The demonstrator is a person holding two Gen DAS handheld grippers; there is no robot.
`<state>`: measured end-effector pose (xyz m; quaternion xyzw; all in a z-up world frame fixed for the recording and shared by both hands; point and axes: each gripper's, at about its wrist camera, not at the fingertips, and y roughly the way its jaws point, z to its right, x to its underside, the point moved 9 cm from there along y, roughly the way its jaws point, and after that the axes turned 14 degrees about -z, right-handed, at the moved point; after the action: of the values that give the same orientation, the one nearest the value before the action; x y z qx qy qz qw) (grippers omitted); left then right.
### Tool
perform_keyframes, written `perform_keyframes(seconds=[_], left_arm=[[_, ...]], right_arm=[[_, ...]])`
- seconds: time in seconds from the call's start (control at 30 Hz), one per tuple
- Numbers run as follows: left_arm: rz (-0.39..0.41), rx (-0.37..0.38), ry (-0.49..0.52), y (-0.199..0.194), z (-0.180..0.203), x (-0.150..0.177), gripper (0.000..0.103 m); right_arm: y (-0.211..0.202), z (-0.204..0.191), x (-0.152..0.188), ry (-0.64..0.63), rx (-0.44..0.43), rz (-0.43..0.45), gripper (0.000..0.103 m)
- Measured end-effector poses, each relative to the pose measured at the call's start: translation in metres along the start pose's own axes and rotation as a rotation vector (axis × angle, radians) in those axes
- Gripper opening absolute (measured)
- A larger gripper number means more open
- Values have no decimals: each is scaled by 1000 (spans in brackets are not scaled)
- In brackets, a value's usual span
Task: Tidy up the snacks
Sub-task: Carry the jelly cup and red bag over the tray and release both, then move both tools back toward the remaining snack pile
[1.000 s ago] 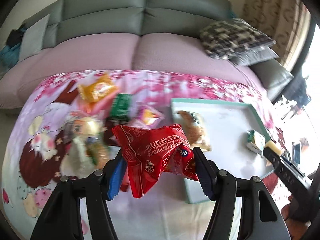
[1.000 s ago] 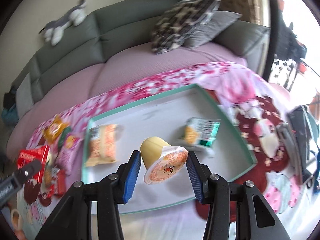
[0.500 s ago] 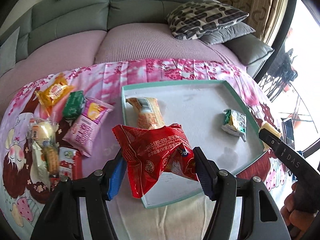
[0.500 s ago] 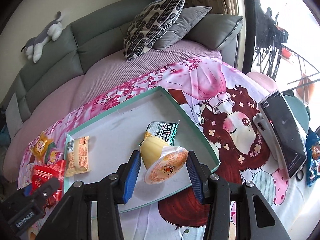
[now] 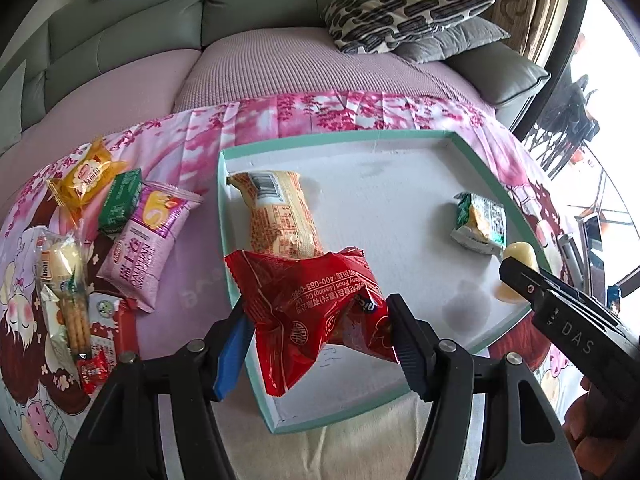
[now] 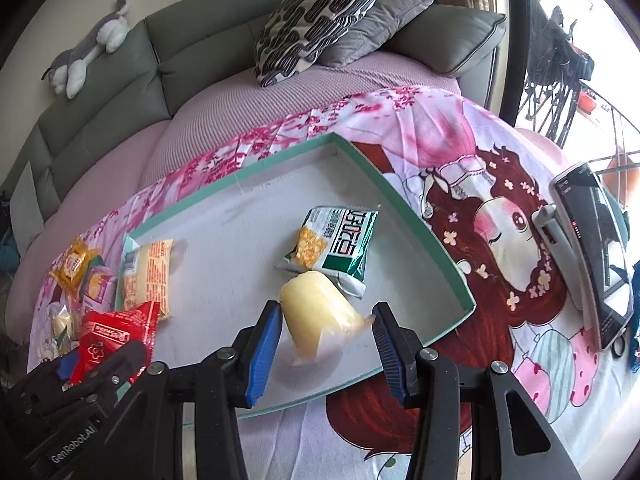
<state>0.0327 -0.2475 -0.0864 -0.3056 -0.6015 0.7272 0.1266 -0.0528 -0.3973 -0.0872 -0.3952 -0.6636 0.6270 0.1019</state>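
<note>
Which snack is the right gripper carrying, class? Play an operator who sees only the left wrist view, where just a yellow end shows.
Observer: A yellow jelly cup, clamped between the fingers of the right gripper over the near part of the teal tray.
Operator: What is the dark slab past the tray's right rim?
Observer: A phone, propped on a grey stand on the printed cloth.
Operator: And the grey and white thing at my top edge?
Observer: A plush toy, lying stretched out along the top of the sofa back.
</note>
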Motion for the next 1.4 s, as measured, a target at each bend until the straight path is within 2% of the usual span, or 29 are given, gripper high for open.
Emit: perform_keyframes(seconds=[0.33, 0.43, 0.77, 0.8, 0.87, 0.93, 1.13, 1.27, 1.4], left_arm=[[-6, -19, 24, 4, 5, 1, 68], [-7, -17, 18, 4, 3, 1, 78], [52, -22, -46, -11, -15, -4, 80], [65, -31, -64, -14, -20, -5, 81], [91, -53, -103, -19, -32, -6, 98], [112, -61, -147, -23, -44, -7, 99], [117, -66, -251, -26, -77, -7, 100], [99, -92, -292, -21, -96, -2, 100], [105, -112, -310, -22, -106, 1, 100]], right_arm=[[0, 0, -2, -4, 0, 3, 50], [1, 0, -2, -3, 1, 0, 50], [1, 3, -2, 9, 5, -5, 50], [1, 3, -2, 7, 9, -3, 50], [1, 2, -2, -1, 12, -1, 52], [2, -1, -2, -13, 10, -3, 70], [5, -6, 0, -34, 13, -11, 84], [6, -7, 0, -38, 18, -14, 86], [7, -7, 0, -37, 12, -14, 103]])
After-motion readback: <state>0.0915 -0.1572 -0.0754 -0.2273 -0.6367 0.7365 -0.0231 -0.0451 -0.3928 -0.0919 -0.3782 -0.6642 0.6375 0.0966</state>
